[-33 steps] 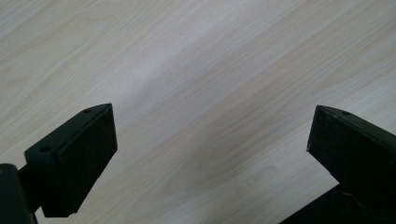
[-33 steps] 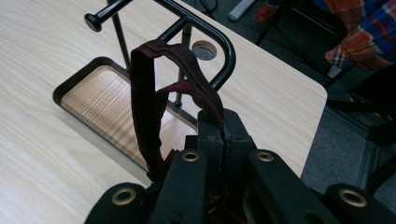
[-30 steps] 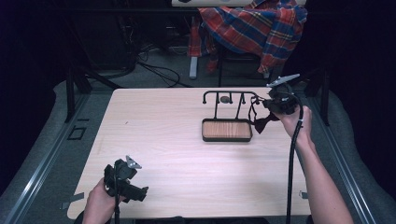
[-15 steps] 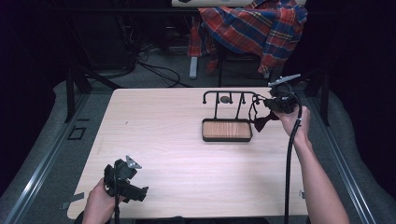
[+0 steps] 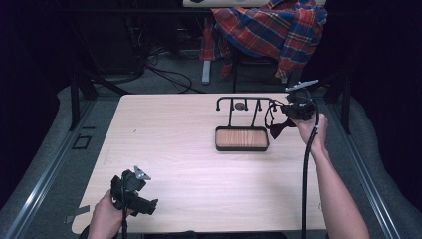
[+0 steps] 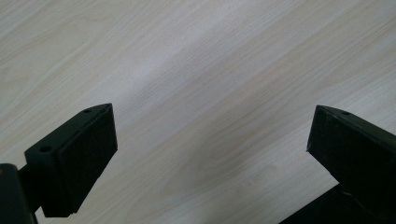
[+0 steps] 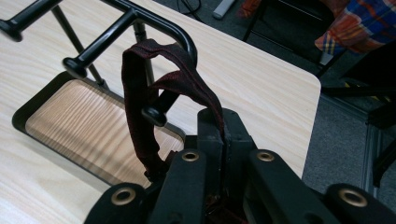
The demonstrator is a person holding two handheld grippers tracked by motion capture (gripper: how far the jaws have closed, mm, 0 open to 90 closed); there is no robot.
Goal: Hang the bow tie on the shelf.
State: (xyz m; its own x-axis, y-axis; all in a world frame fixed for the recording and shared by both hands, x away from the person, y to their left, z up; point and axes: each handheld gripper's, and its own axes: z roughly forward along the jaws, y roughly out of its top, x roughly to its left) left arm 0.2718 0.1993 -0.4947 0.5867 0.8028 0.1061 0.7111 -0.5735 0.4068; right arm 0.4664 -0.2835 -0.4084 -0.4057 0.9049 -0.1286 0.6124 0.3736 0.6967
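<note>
Right tongs (image 7: 223,122), held in the person's right hand (image 5: 312,130) at the far right of the tabletop (image 5: 174,149), with both jaws pressed together on a dark red fabric strap (image 7: 140,93). In the right gripper view the strap rises from the clamped jaws in a loop that passes over the end of a black metal rack (image 7: 140,18), draped across one of its short pegs; a second length of the strap hangs down beside the jaws. In the high view the same strap (image 5: 274,124) appears as a dark band between the right tongs (image 5: 284,117) and the right end of the rack (image 5: 244,102). The rack stands upright on a shallow black-rimmed tray (image 5: 217,144) with a wood-grain floor, placed right of the middle of the tabletop. Left tongs (image 5: 149,205), held in the left hand (image 5: 107,219) at the near left edge of the tabletop, well apart from the rack; in the left gripper view the left tongs (image 6: 210,140) stand wide open over bare light wood, with nothing between the jaws. A plaid cloth (image 5: 268,30) lies over a chair beyond the tabletop.
</note>
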